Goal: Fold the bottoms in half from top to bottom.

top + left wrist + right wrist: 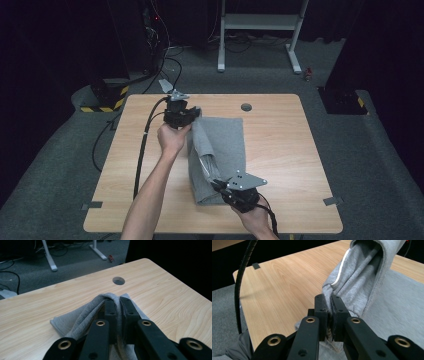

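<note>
1. A grey sweatshirt (222, 145) lies on the middle of the light wooden table (290, 150), folded into a long shape that runs from the far side toward the person's edge.
2. The left gripper (192, 116) sits at the garment's far left corner, held by the person's left hand (172, 137). In the left gripper view its two black jaws are clenched on a fold of grey fabric (100, 303), which bulges up over the jaw tips.
3. The right gripper (220, 186) is at the garment's near end, close to the table's front edge, held by the right hand (257, 220). In the right gripper view its jaws are pinched on the garment's edge, with a hemmed fold of cloth (359, 277) rising from them up and to the right.
4. Between the two grippers a strip of the sweatshirt's left side is raised off the table, forming a ridge above the flat part, which stays spread on the wood to its right.
5. A round cable hole (246, 107) is set in the tabletop just beyond the garment's far edge; it also shows ahead of the left gripper's jaws (118, 280).
6. A black ribbed cable (142, 145) trails from the left gripper across the table's left part.
</note>
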Demonstrator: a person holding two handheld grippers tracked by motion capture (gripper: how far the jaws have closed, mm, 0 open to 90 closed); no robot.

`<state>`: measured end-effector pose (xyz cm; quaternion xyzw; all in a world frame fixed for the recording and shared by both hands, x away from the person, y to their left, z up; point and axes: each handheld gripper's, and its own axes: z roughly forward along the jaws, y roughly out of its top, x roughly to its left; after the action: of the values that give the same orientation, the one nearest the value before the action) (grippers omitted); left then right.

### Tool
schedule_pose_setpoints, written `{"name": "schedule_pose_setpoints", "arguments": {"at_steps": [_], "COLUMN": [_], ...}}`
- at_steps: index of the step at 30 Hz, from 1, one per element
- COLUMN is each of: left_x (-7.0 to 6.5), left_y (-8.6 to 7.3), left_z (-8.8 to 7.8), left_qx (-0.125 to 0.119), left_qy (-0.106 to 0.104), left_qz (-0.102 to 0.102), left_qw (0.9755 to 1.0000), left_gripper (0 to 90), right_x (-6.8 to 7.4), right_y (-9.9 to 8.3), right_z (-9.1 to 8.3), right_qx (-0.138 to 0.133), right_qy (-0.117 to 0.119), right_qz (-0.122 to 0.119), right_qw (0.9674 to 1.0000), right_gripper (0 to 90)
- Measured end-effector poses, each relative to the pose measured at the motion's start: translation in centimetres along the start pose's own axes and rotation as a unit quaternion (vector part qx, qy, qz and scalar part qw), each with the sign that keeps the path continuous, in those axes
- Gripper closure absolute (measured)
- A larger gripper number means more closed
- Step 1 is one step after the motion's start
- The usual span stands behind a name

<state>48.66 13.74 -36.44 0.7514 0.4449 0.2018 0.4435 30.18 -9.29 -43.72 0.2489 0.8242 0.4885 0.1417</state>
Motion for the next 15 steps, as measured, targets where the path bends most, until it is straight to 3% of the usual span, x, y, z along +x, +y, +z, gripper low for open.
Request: {"name": "schedule_pose_setpoints", "arguments": {"at_steps": [10, 15], "left_x": [-3.8, -5.1], "left_y": [-0.5, -1.5], "left_z": [3.8, 6.0], "left_qx": [0.011, 0.024], "left_qy": [-0.009, -0.014], "left_qz": [0.048, 0.058], "left_qw": [0.9988, 0.9979], "left_gripper": [84.5, 84.1], "right_x": [-1.2, -1.5], "right_y": [-3.3, -4.8], "right_z": [-0.7, -0.6], "right_qx": [0.011, 0.030], "right_qy": [-0.012, -0.013], "right_qz": [0.035, 0.044], "right_qw": [0.9993, 0.9985], "right_gripper": [84.9, 84.8]}}
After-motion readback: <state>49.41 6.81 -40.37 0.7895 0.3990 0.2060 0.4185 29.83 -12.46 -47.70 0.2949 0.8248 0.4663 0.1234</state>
